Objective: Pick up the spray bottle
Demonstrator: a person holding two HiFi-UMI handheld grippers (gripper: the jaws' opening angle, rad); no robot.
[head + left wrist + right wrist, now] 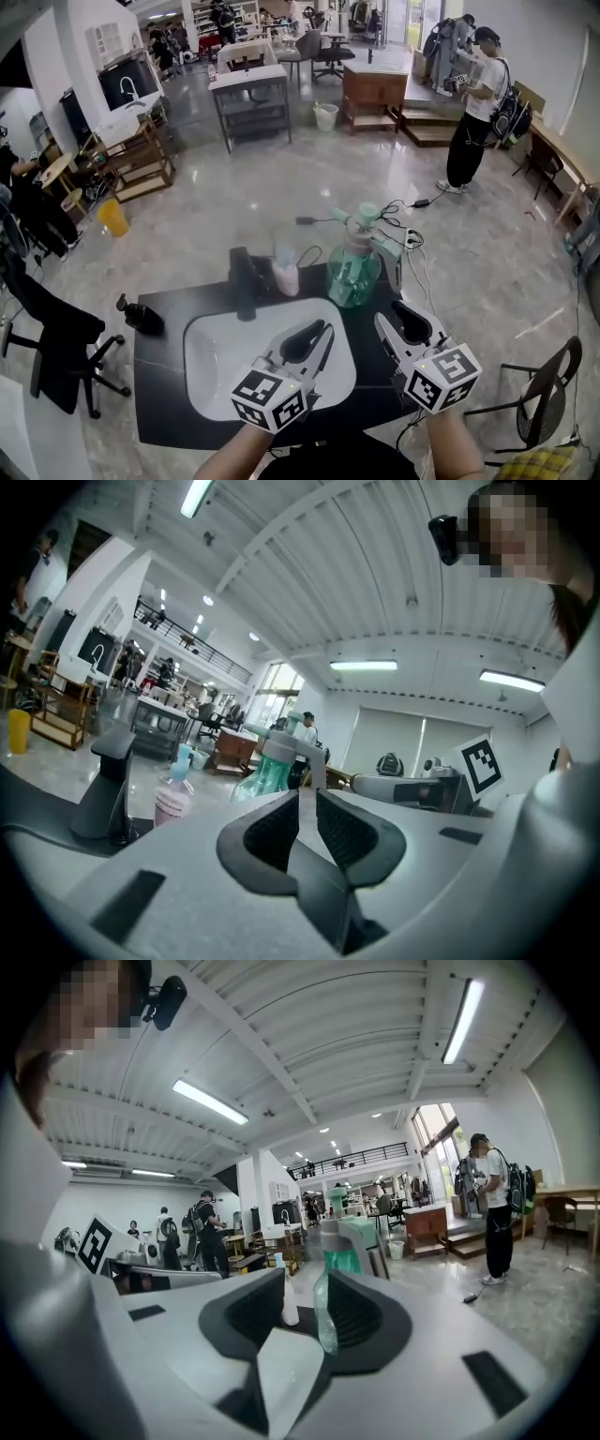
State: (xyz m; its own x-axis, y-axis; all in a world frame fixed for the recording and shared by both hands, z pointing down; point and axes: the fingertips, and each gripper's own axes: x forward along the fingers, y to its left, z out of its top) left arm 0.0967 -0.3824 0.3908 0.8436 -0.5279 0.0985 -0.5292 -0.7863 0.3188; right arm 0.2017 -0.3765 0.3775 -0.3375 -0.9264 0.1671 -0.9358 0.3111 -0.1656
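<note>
Green-tinted spray bottle (354,267) stands upright at the far edge of the black worktop (159,375), behind the white basin (211,366) and just beside a pink bottle (286,277). Right claw (398,319) is spread and empty, short of the spray bottle. Left claw (319,333) is barely parted and empty, over the basin.

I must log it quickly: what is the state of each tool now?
Left tool: open only a slit, holding nothing.
Right tool: open, empty; spray bottle ahead, not gripped.
</note>
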